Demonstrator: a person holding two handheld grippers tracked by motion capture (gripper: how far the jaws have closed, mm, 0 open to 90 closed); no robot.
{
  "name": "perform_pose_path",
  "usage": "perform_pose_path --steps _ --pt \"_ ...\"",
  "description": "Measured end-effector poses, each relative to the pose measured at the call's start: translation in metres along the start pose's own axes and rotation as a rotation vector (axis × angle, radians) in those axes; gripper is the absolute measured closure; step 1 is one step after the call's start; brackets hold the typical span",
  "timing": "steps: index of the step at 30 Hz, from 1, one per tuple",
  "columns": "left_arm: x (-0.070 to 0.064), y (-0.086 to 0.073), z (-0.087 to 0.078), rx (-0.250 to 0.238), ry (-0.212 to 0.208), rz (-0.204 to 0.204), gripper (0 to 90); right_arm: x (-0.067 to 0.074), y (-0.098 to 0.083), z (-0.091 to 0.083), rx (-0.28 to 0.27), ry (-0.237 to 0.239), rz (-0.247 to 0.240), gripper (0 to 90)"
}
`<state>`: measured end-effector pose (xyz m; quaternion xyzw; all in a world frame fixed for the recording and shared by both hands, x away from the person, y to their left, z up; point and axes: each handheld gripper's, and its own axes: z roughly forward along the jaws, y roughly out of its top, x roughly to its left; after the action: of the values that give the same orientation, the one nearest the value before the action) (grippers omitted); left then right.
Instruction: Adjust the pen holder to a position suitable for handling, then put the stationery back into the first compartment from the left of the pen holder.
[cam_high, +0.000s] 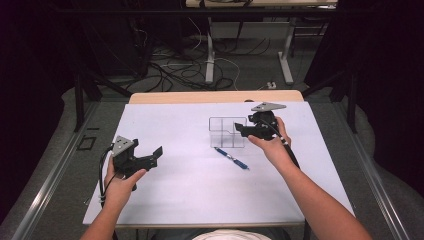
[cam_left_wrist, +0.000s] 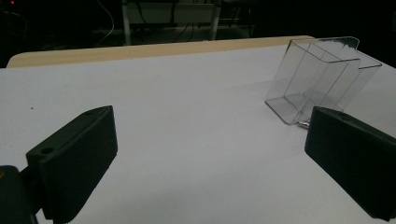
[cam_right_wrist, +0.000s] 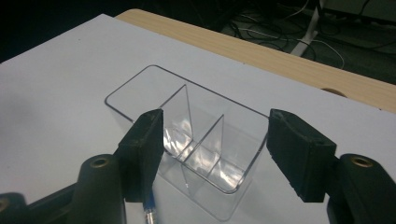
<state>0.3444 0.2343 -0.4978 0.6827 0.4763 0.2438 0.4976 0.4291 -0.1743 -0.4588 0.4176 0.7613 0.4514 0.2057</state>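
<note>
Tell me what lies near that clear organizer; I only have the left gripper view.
Observer: A blue pen lies on the white sheet, close to the organizer on the person's side.
Operator: Report the right tool.
Observer: The right tool hangs over the organizer with its jaws open, gripping nothing.
Operator: Check the compartments.
Observer: Clear dividers split it into compartments, and all of them look empty.
</note>
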Motion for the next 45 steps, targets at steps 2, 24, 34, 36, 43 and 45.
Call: perform_pose_path --steps 2,24,34,36,43,45 --pt "0.000 0.000 0.000 0.001 0.000 -0.001 2.3 0.003 0.001 -0.003 0.001 0.014 -0.010 33.8" --pt "-0.001 0.000 0.000 0.006 0.003 0.012 2.3 0.026 -0.005 -0.015 0.118 0.121 -0.120 29.7" --pt "-0.001 0.000 0.000 0.005 0.003 0.013 2.3 0.040 -0.011 -0.009 0.236 0.181 -0.138 38.2" --pt "-0.001 0.000 0.000 0.007 0.003 0.013 2.3 0.043 -0.012 -0.006 0.245 0.187 -0.150 40.0" --pt "-0.001 0.000 0.000 0.007 0.004 0.016 2.3 0.053 -0.015 0.003 0.338 0.192 -0.226 49.7" --pt "-0.001 0.000 0.000 0.006 0.004 0.016 2.3 0.054 -0.016 0.007 0.368 0.199 -0.247 53.0"
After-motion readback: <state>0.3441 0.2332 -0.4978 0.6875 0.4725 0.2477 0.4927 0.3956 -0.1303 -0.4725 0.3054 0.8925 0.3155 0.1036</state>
